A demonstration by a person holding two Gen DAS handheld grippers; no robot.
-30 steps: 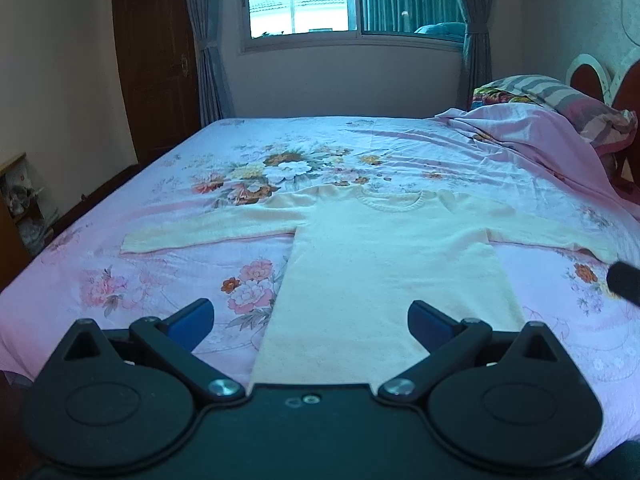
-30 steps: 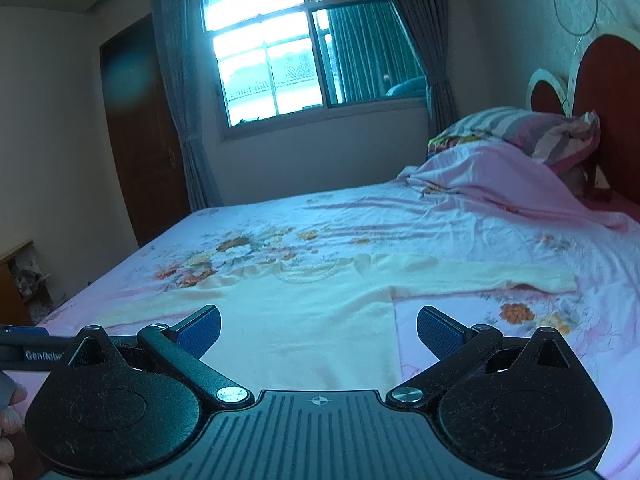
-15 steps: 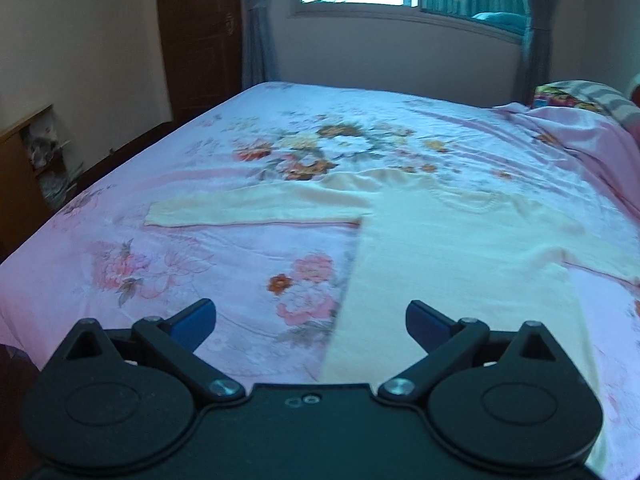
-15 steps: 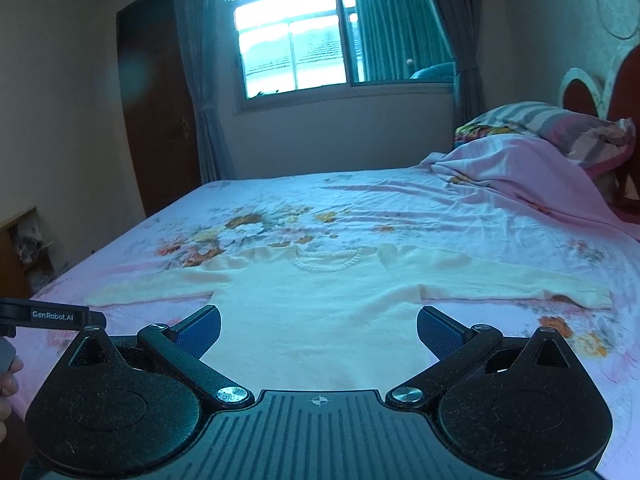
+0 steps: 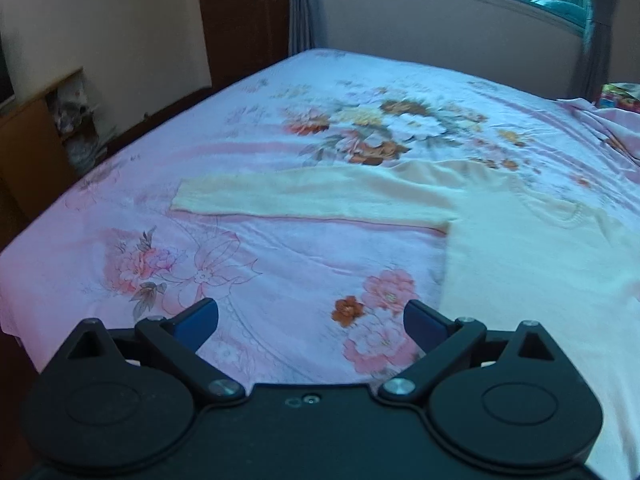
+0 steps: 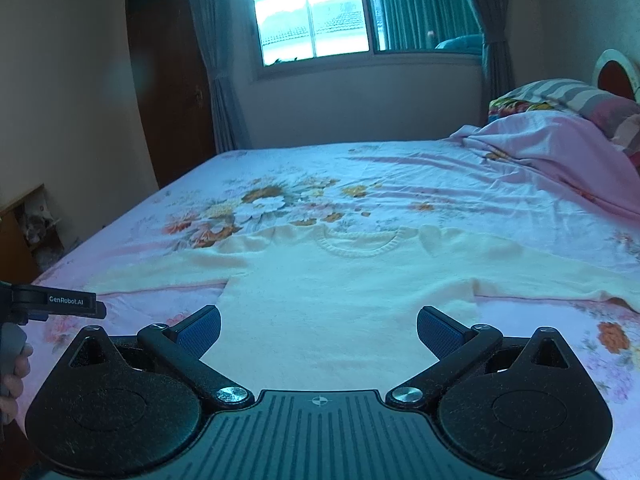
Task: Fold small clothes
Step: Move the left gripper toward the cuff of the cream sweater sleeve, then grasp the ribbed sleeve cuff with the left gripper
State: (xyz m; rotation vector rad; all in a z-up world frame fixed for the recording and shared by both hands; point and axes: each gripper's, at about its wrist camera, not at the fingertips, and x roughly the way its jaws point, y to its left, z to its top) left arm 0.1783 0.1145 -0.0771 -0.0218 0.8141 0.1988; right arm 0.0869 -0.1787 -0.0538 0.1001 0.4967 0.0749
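One cream sweater point(image 6: 344, 280) lies flat and face up on the bed point(image 6: 400, 168), on a pink sheet printed with flowers. Its round neckline points toward the window point(image 6: 316, 16) and both sleeves are spread out to the sides. The hem reaches the near edge of the bed.

From the right wrist view, the right gripper point(image 6: 319, 330) hangs above the lower body of the sweater, jaws spread wide, with nothing between the blue pads point(image 6: 438, 334). The sweater's body fills the gap between them, but whether the pads touch the cloth cannot be told. At the left edge of this view part of the left gripper point(image 6: 56, 300) shows, marked "GenRobot.AI", with the person's left hand point(image 6: 14, 368) on its grey handle.

From the left wrist view, the left gripper point(image 5: 311, 322) is also wide open and holds nothing. It faces the bare flowered sheet beside the sweater point(image 5: 540, 264); the garment's side edge runs just to the right of its right pad. The left sleeve point(image 5: 304, 198) stretches straight across the sheet ahead of it, well apart from the fingertips, its ribbed cuff at the far left end. This view is a little blurred.

A rumpled pink blanket point(image 6: 560, 148) is heaped at the right, by striped pillows point(image 6: 580, 98) and the headboard point(image 6: 616, 74). A dark wooden door point(image 6: 168, 72) and grey curtains point(image 6: 212, 60) stand at the far wall, and a low wooden cabinet point(image 5: 28, 148) sits against the left wall.
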